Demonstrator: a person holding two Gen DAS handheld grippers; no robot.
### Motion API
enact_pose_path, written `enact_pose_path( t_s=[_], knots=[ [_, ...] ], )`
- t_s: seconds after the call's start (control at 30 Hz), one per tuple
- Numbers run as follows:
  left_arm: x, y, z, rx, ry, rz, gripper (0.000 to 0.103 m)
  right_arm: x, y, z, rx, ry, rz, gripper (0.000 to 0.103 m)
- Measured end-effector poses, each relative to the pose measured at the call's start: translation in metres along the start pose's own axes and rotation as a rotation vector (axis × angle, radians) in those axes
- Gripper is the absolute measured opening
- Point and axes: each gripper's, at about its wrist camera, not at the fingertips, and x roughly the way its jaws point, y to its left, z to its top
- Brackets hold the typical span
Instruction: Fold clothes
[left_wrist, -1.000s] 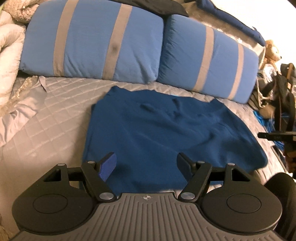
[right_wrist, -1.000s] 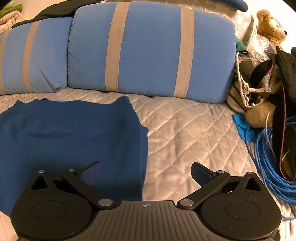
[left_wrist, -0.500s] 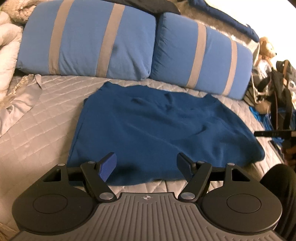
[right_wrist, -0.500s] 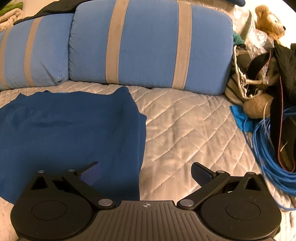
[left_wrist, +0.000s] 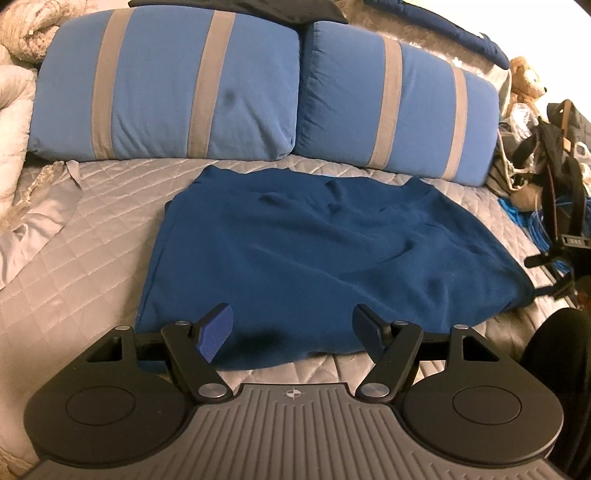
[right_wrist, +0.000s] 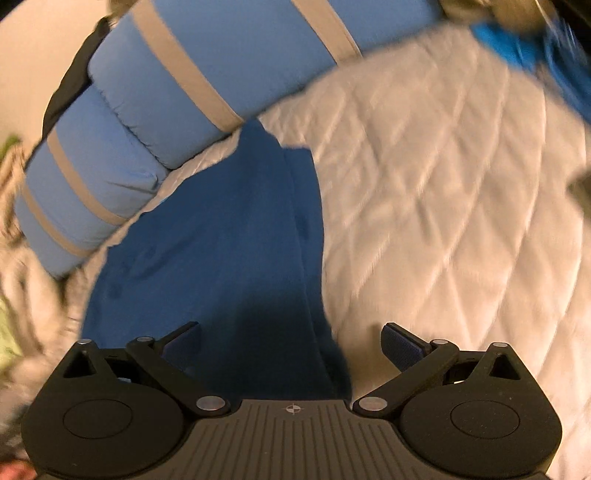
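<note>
Left wrist view first: the left gripper (left_wrist: 291, 334) sits low over the near edge of the bed (left_wrist: 74, 266), fingers (left_wrist: 216, 332) spread wide with nothing between them. The dark blue garment (left_wrist: 314, 258) lies mostly flat on the grey quilted cover, a few soft wrinkles across the middle, its near hem just in front of the fingertips and partly under them. Its far edge stops just short of the two blue pillows (left_wrist: 177, 88) with grey stripes that are lined up along the back. There's crumpled pale bedding (left_wrist: 22, 206) off to the left, and on the right a teddy bear (left_wrist: 526, 79), a dark bag (left_wrist: 554, 155) and a coil of blue cable (left_wrist: 543, 229) bunched beside the mattress.

Right wrist view: pretty blurry and rolled over at an angle, so everything looks tilted. The right gripper (right_wrist: 291, 349) also has its fingers (right_wrist: 400, 349) spread apart, not pinching anything. It's over the right side edge of the same blue garment (right_wrist: 221, 251), one finger above the cloth and the other above bare quilt (right_wrist: 443, 177). The striped pillows (right_wrist: 207, 74) run diagonally across the top left. Can't tell if either finger actually touches the fabric.
</note>
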Motion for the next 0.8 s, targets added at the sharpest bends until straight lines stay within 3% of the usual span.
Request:
enact_pose_path(
  t_s=[0.27, 0.43, 0.5, 0.6, 0.8],
  knots=[
    [0.001, 0.002, 0.001, -0.014, 0.001, -0.020, 0.071, 0.017, -0.039, -0.021, 0.325, 0.083, 0.239, 0.089],
    [0.001, 0.003, 0.001, -0.023, -0.002, -0.016, 0.071, 0.030, -0.040, -0.026, 0.386, 0.009, 0.298, 0.081],
    [0.002, 0.004, 0.000, -0.033, 0.001, -0.020, 0.071, 0.034, -0.038, -0.026, 0.395, 0.001, 0.291, 0.057],
    [0.002, 0.005, 0.000, -0.044, 0.008, -0.013, 0.071, 0.039, -0.034, -0.025, 0.404, 0.001, 0.291, 0.031],
    [0.003, 0.001, 0.001, -0.033, 0.032, 0.056, 0.071, 0.018, -0.003, -0.006, 0.251, -0.068, 0.285, 0.021]
  ],
)
